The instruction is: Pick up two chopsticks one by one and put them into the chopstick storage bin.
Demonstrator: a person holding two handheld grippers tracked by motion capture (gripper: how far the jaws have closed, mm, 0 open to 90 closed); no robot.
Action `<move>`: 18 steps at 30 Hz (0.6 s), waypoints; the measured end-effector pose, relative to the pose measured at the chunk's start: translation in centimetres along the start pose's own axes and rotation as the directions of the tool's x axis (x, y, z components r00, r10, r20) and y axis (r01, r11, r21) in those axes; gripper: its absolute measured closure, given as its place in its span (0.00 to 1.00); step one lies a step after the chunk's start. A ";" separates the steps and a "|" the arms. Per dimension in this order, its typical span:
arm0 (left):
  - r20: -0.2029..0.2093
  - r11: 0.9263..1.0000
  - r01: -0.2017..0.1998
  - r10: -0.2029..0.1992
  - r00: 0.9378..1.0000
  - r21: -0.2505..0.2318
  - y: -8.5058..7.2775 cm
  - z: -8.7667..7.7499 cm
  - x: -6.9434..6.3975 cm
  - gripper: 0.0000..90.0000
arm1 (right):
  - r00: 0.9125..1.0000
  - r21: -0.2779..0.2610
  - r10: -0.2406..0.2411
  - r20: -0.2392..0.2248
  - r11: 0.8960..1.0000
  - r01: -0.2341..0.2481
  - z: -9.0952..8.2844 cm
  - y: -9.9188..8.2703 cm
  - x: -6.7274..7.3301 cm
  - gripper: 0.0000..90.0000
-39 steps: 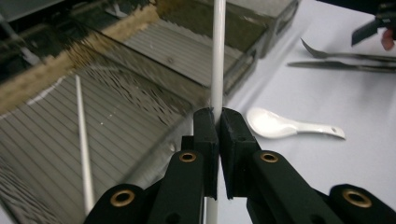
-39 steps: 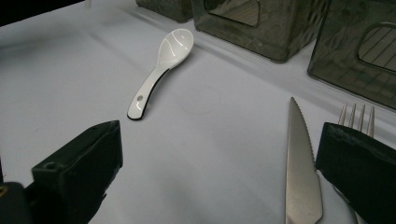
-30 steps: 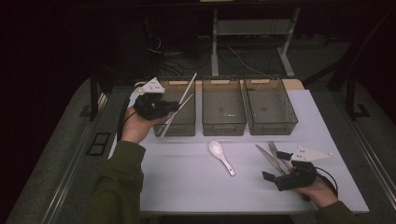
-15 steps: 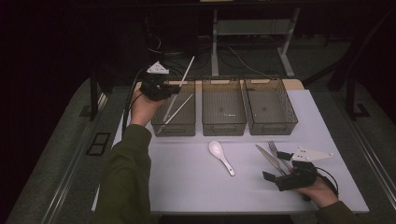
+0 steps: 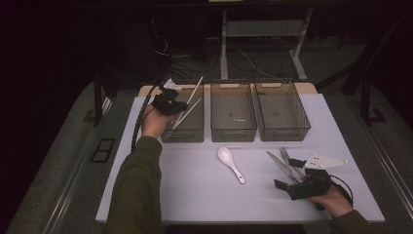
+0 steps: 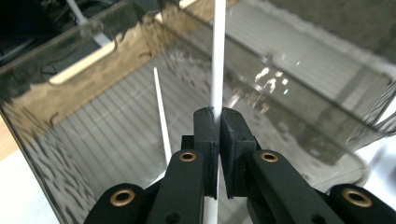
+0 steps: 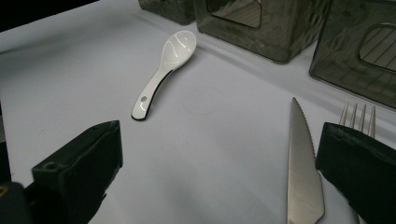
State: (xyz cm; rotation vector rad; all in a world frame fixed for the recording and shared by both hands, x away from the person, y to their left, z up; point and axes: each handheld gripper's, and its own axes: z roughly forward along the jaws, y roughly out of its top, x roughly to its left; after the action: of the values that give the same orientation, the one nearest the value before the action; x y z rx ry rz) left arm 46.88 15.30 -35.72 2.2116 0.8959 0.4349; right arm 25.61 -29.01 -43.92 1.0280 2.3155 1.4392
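The left gripper [image 5: 171,103] hangs over the left smoky plastic bin [image 5: 189,128], its jaws pinched tight on a white chopstick [image 6: 217,56]; a second chopstick [image 6: 161,112] leans inside that bin. The right gripper [image 5: 298,185] rests at the table's near right, jaws spread wide, beside the steak knife [image 7: 302,168] and fork [image 7: 358,115]. A white ceramic spoon [image 5: 231,164] lies mid-table [image 5: 185,185]

High view sits above the person's side, looking fwd and down over the whole table [image 5: 195,195]. Left gripper view is close-up, looking into the left bin [image 6: 116,140] [image 5: 187,122]. Right gripper view is low, near the tabletop, sharing the spoon [image 7: 161,72] [image 5: 230,163] w/ the high view.
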 end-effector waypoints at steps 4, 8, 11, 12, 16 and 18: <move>-0.004 1.000 0.015 -0.015 1.000 0.022 -0.7 0.5 0.3 0.94 | 1.000 0.000 0.000 0.000 1.000 0.000 0.0 0.0 0.0 0.01; -0.024 0.998 0.029 -0.027 0.999 0.049 -1.0 1.0 0.5 0.94 | 1.000 0.002 -0.001 0.001 1.000 0.001 0.0 0.0 0.0 0.01; -0.044 0.997 0.040 -0.037 0.998 0.061 -1.0 1.4 0.5 0.94 | 1.000 0.003 -0.001 0.001 1.000 0.001 0.0 0.0 0.0 0.01; -0.052 0.997 0.047 -0.043 0.998 0.064 -0.9 1.5 0.5 0.94 | 1.000 0.002 -0.001 0.001 1.000 0.001 0.0 0.0 0.0 0.01; -0.067 0.995 0.070 -0.066 0.996 0.072 -1.0 2.1 0.7 0.94 | 1.000 0.001 0.000 0.000 1.000 0.000 0.0 0.0 0.0 0.01; -0.081 0.994 0.077 -0.071 0.994 0.078 -1.0 2.3 0.7 0.93 | 1.000 0.001 0.001 0.001 1.000 -0.001 0.0 0.0 0.0 0.01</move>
State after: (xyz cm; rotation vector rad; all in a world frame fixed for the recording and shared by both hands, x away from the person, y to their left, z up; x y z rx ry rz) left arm 48.11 15.17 -38.01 2.2393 1.0502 0.4600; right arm 25.60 -29.04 -43.92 1.0296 2.3156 1.4383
